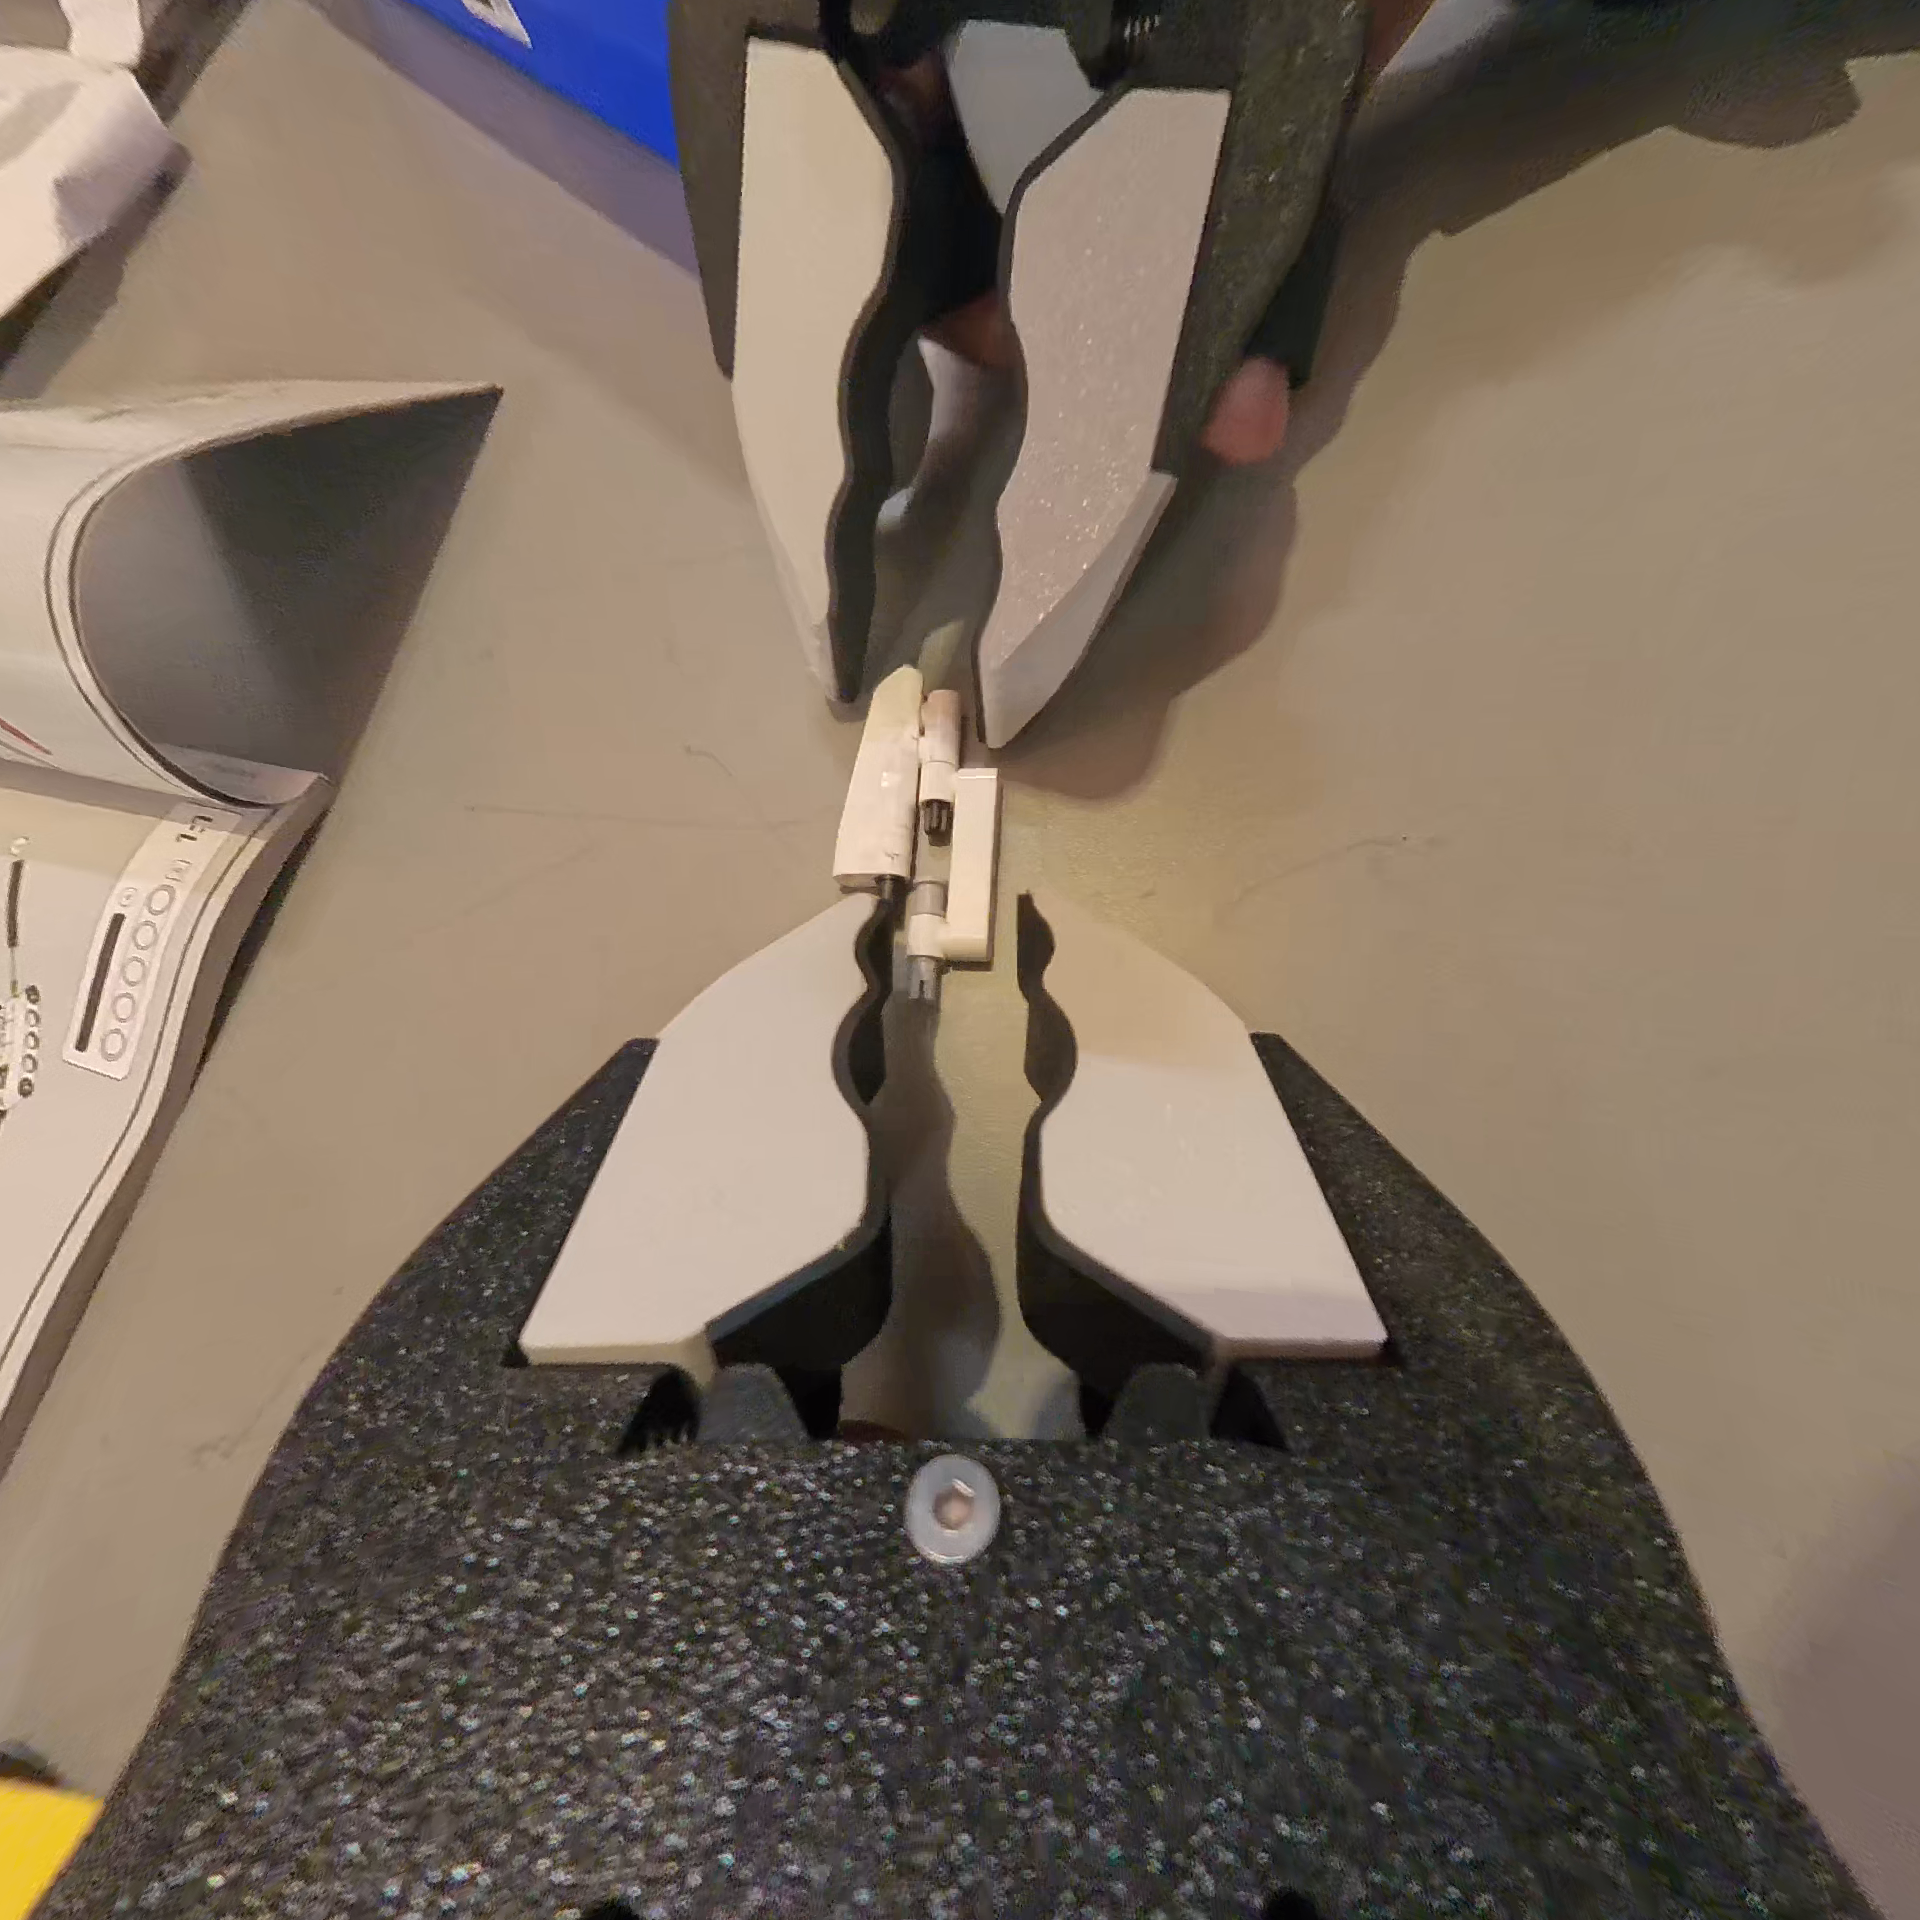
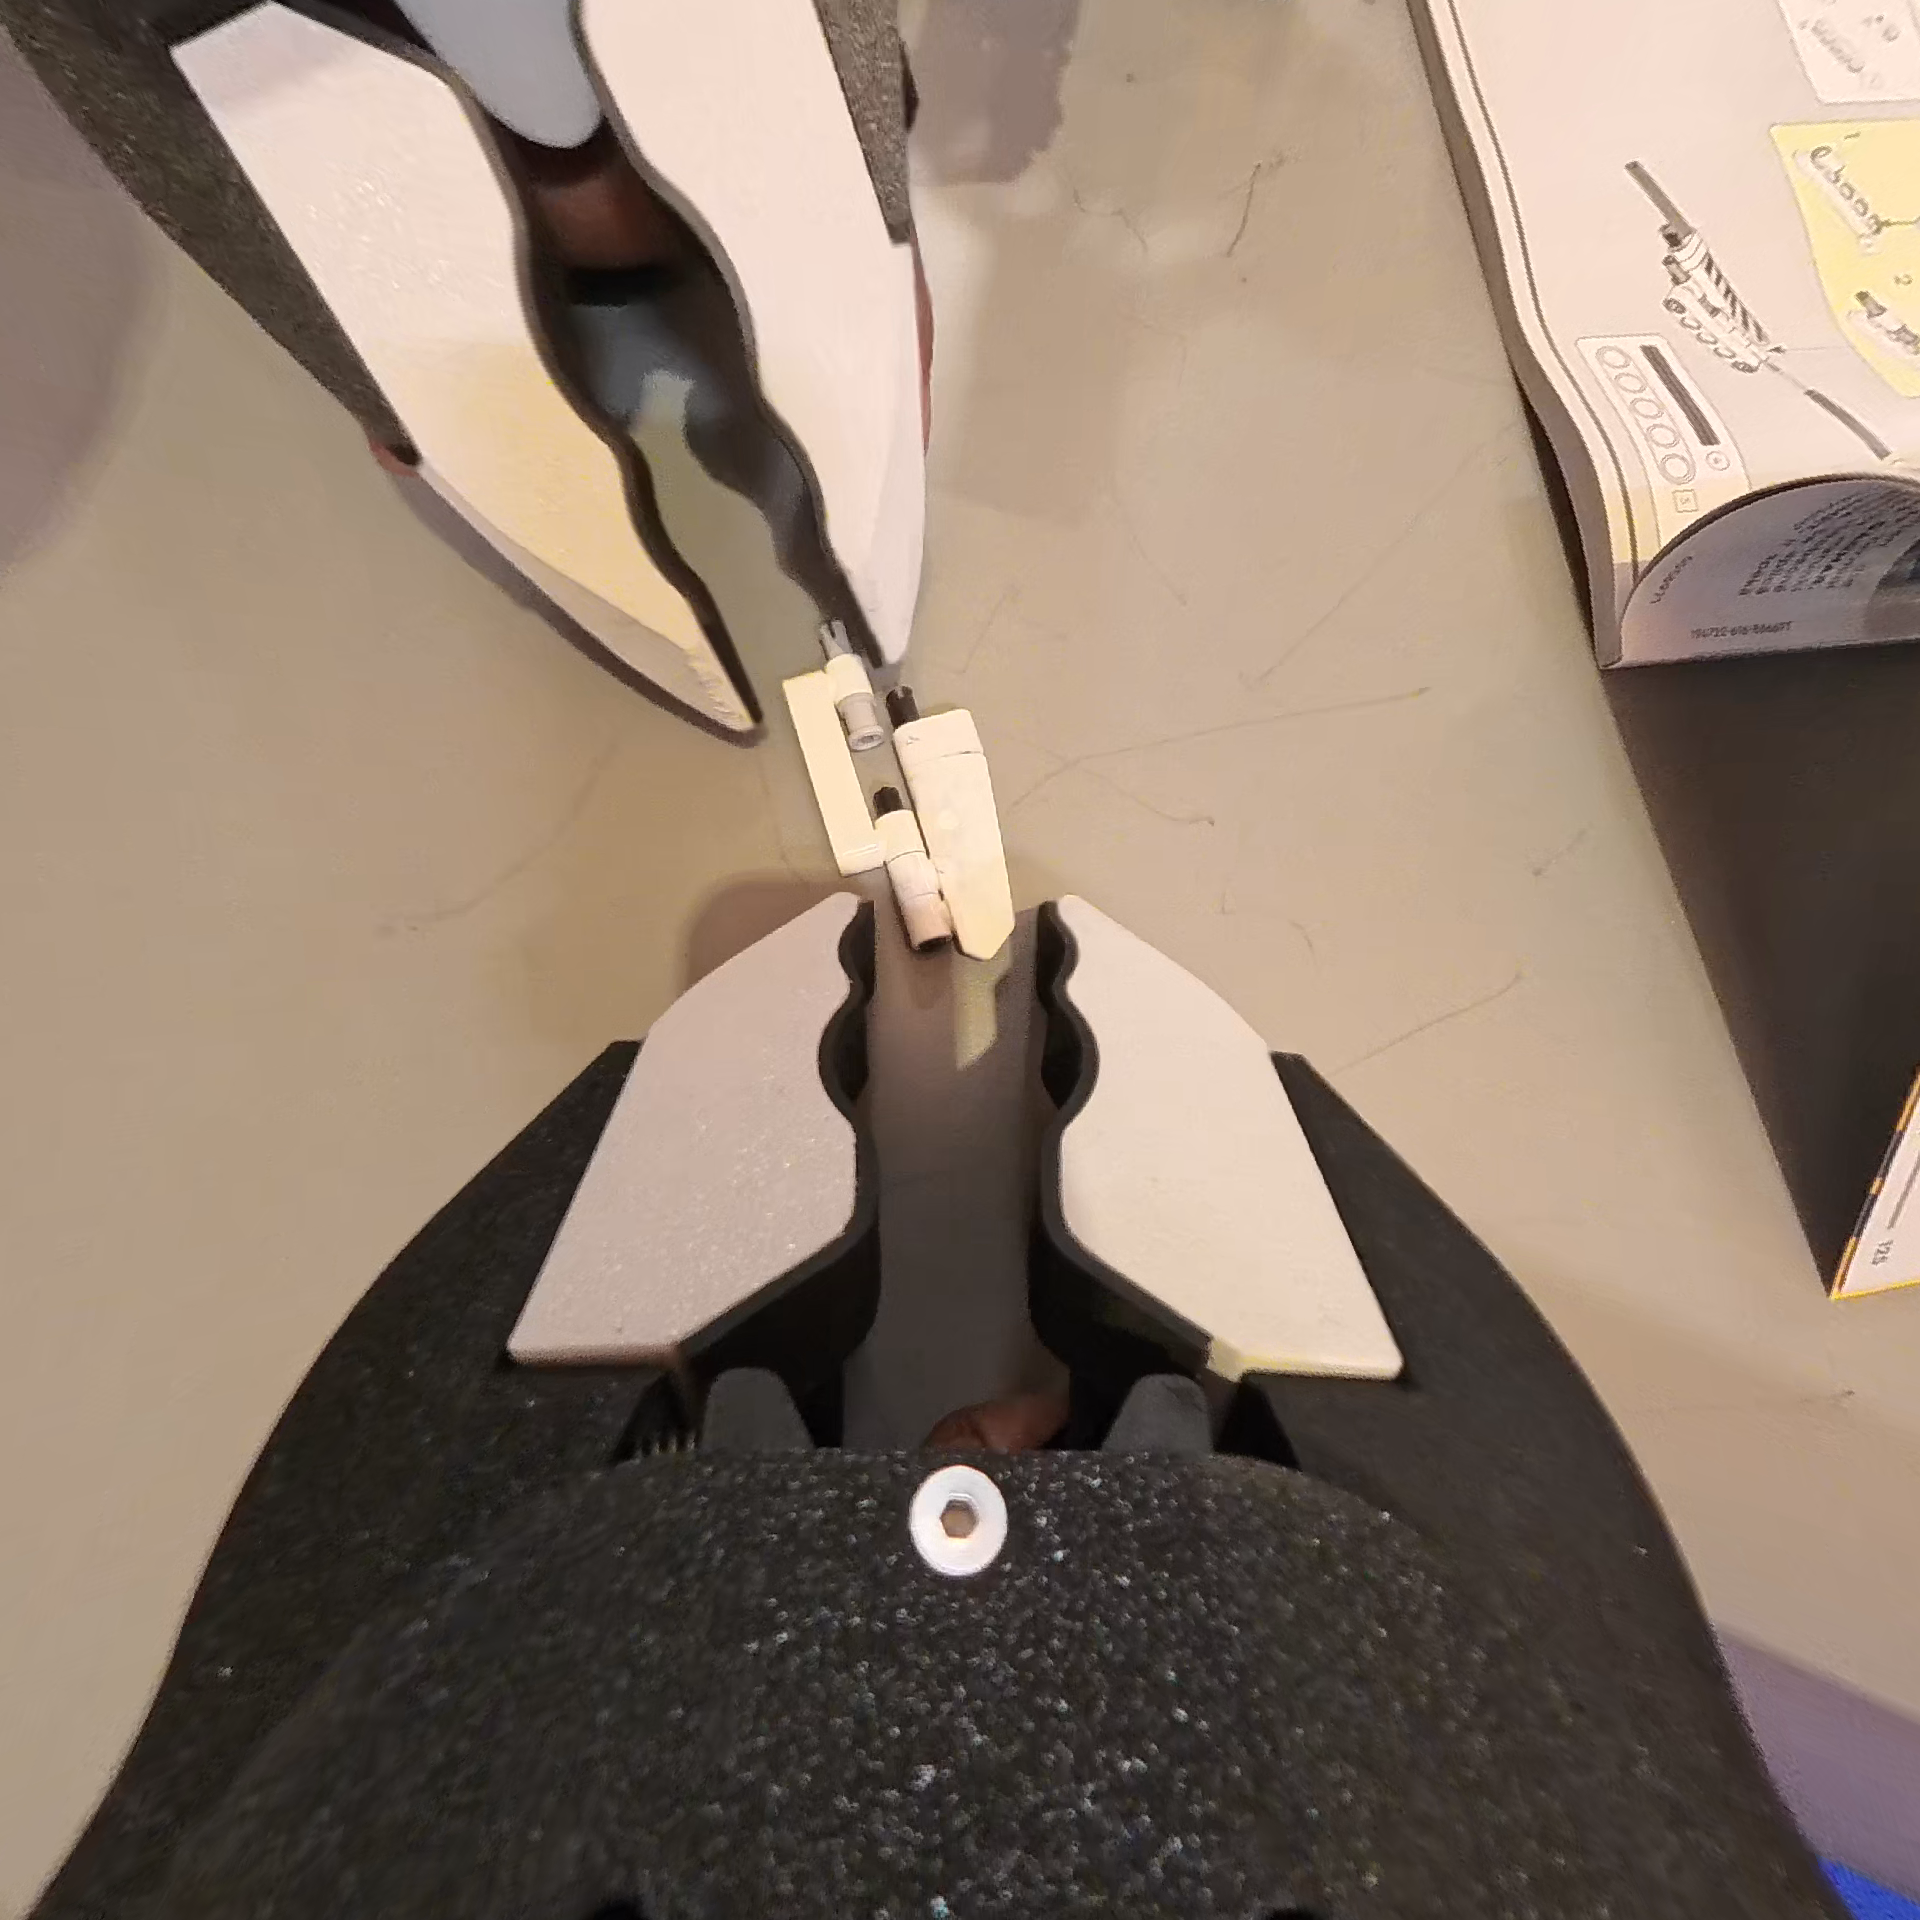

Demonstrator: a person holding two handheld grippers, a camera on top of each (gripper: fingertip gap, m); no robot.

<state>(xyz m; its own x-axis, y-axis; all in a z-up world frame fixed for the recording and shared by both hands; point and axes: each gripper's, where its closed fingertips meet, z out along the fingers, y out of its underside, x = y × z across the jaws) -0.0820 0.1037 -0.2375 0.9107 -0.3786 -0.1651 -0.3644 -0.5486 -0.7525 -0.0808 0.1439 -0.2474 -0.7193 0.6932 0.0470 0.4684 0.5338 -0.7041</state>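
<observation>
A small white toy-brick piece lies on the beige desk, right between two grippers that point at each other. It is made of long white bricks with little black and grey pins sticking out of them.

The left gripper has its fingers a little way apart. The near end of the white piece, a grey pin, pokes in between the tips. I cannot see either finger pressing on it, and there is a clear gap on the right side.

The right gripper comes in from the far side. Its fingers are also apart. The pointed end of the white piece sits between the tips, with a gap on both sides. So neither gripper has a hold on the piece.

A person's fingertip in a dark fingerless glove shows beside the far gripper.

To the left, well apart from the piece, an open instruction booklet lies on the desk with one page curled up. It shows drawings of parts. Far off at the top there is something blue.
</observation>
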